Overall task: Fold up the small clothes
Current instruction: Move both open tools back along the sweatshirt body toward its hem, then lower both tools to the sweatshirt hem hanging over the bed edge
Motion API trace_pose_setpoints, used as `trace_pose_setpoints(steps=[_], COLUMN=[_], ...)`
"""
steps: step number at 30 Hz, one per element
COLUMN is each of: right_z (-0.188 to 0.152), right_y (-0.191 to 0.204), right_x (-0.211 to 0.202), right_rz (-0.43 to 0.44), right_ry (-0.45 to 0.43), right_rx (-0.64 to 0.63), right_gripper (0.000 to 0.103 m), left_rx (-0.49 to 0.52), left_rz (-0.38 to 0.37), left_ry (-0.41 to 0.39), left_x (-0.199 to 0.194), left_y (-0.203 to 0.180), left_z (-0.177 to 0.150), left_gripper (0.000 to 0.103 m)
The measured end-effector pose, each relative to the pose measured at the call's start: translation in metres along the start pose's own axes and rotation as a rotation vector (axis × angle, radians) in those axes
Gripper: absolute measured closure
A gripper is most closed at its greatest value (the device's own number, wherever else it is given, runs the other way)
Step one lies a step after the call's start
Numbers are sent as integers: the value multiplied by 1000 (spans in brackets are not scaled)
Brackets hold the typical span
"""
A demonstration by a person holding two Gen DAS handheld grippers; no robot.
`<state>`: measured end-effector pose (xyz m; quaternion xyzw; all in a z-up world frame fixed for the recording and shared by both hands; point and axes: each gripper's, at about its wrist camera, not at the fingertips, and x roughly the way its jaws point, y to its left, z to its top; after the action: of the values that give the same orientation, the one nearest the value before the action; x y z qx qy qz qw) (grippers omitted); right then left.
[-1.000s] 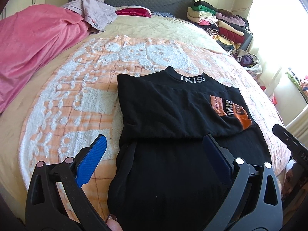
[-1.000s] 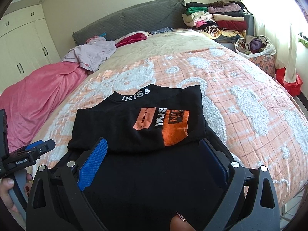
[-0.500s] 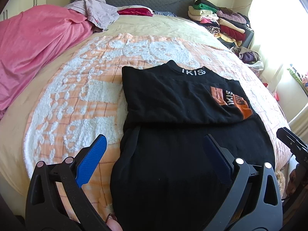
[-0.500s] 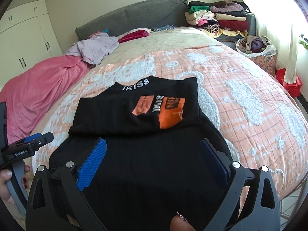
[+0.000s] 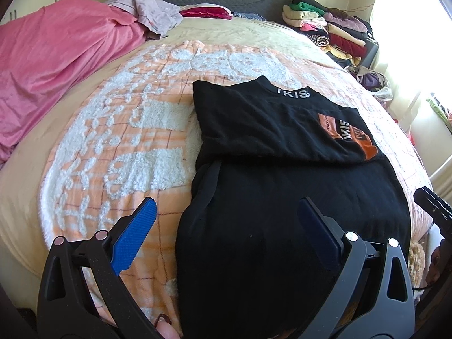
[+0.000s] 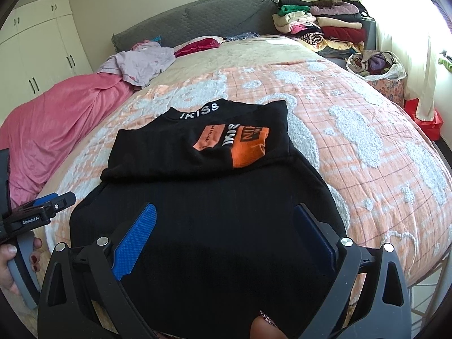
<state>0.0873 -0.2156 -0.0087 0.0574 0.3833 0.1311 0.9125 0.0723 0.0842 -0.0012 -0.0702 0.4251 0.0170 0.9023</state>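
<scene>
A black top (image 5: 282, 183) with an orange patch and white "IKISS" collar lettering lies on the bed, its upper part folded over the lower part. It also shows in the right wrist view (image 6: 214, 197). My left gripper (image 5: 226, 220) is open and empty, hovering over the top's near left edge. My right gripper (image 6: 226, 223) is open and empty, above the top's near part. The left gripper shows at the left edge of the right wrist view (image 6: 42, 212), the right gripper at the right edge of the left wrist view (image 5: 435, 206).
The bed has a peach and white blanket (image 5: 127, 141). A pink cover (image 5: 56, 65) lies on the left with a lilac garment (image 6: 141, 65) at the headboard. A stack of folded clothes (image 6: 319, 28) and a bag of clothes (image 6: 375, 65) stand at the far right.
Both grippers have drawn back toward the near edge of the bed, so more of the top's lower part shows. Both stay open. The top has not moved.
</scene>
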Motion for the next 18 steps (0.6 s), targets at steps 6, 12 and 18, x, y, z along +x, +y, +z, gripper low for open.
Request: trace_pose_setpoints(steps=[6,12,18], right_z=[-7,-13,-20], right_y=[0,1,-1], right_x=[-4,-8,-11], right_rz=[-12,-15,-4], right_ry=[7,6,11], right_rx=[-20,-33,-29], right_gripper=[6,6,6], left_rx=[-16,-26,-26], left_rz=[1,4,11], left_ry=[-7,-7,-6], left_x=[-5,-7,-12], left_y=[8,13,18], left_z=[-9,-17,-24], left_gripper=[10,10,10])
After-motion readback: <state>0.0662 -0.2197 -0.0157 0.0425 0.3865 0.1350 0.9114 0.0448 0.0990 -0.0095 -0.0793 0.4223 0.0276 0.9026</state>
